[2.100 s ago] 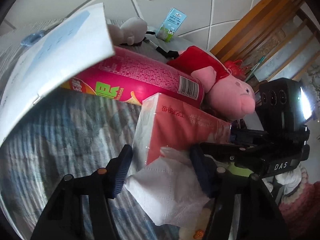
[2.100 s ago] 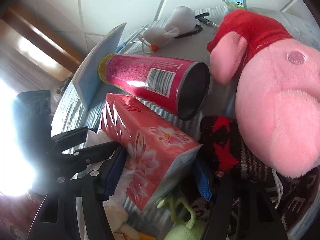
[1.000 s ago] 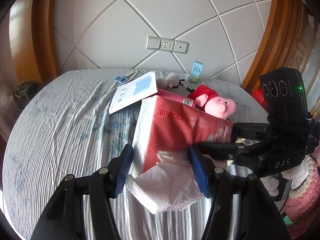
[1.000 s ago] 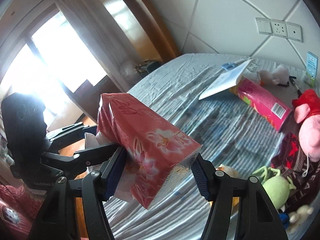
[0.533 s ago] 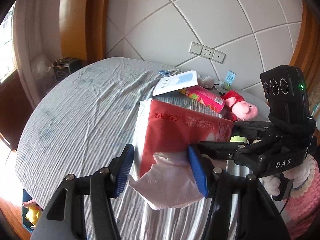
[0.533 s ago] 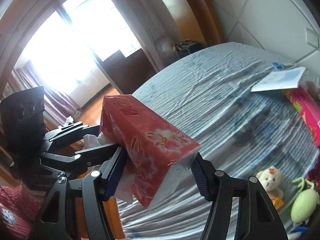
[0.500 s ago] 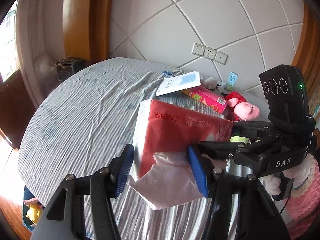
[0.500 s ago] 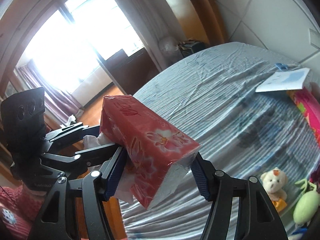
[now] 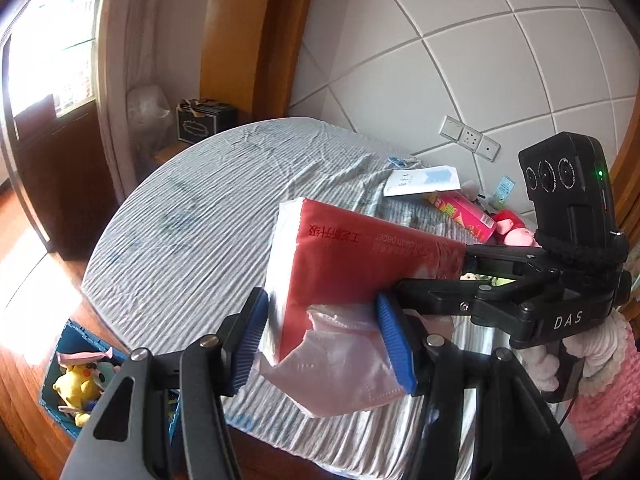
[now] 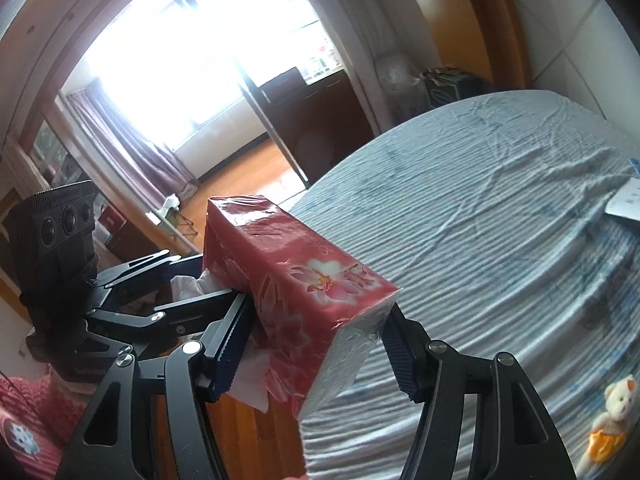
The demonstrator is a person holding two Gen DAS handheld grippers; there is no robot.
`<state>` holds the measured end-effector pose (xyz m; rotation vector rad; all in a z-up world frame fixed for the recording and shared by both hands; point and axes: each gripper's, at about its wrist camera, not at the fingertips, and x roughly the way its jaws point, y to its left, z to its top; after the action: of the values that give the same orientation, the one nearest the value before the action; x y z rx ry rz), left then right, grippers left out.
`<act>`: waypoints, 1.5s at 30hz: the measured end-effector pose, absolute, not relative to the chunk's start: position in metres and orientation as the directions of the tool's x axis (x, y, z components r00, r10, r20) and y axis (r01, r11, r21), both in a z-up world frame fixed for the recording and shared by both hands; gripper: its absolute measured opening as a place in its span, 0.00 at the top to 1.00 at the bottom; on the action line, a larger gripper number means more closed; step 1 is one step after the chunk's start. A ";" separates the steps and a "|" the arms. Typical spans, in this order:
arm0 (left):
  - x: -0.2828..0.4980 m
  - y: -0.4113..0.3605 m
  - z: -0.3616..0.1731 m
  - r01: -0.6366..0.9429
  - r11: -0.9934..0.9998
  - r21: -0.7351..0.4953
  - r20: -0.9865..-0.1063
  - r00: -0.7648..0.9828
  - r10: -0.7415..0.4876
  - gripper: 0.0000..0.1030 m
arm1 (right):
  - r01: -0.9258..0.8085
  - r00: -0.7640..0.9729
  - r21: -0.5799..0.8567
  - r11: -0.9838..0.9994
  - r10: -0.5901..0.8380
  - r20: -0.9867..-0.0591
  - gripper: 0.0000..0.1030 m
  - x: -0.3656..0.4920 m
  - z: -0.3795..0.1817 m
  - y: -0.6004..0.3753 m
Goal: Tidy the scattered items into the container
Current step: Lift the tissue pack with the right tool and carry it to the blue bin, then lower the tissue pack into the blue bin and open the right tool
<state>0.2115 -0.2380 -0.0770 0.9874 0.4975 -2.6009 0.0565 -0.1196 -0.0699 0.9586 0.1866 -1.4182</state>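
The red tissue pack (image 9: 360,264) is carried in the air between both tools, above the near edge of the bed (image 9: 208,216) with its striped grey-blue cover. The left gripper (image 9: 320,336) has its blue-padded jaws clamped on one end of the pack (a loose white tissue (image 9: 340,376) hangs out there), and the right gripper (image 10: 316,344) has its jaws clamped on the opposite end. On the wooden floor below the bed's edge sits a blue container (image 9: 64,344) with a yellow plush toy (image 9: 78,388) already inside. Far across the bed, near the tiled wall, lie a white booklet (image 9: 422,182), a pink snack can (image 9: 460,216) and a pink pig plush (image 9: 516,230). A small teddy bear (image 10: 612,412) sits on the cover in the right wrist view.
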 end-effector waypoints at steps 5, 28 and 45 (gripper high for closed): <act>0.278 -0.274 -0.083 0.511 -0.836 -0.200 -0.694 -0.677 -0.247 0.46 | 0.885 0.307 0.465 -0.030 -0.715 -0.628 0.39 0.117 -0.079 -0.177; 0.482 -0.434 -0.262 0.794 -0.557 -0.246 -0.791 -0.496 -0.358 0.46 | 0.812 0.575 0.540 0.221 -0.459 -0.677 0.39 0.315 -0.269 -0.410; 0.457 -0.540 -0.660 0.834 -0.391 -0.389 -0.869 -0.473 -0.144 0.47 | 0.903 0.427 0.398 0.159 -0.254 -0.867 0.42 0.298 -0.627 -0.521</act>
<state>0.4569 -0.5405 -0.6599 1.0229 1.1524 -1.9237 0.2981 -0.5213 -0.6273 1.1028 0.7375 -0.9442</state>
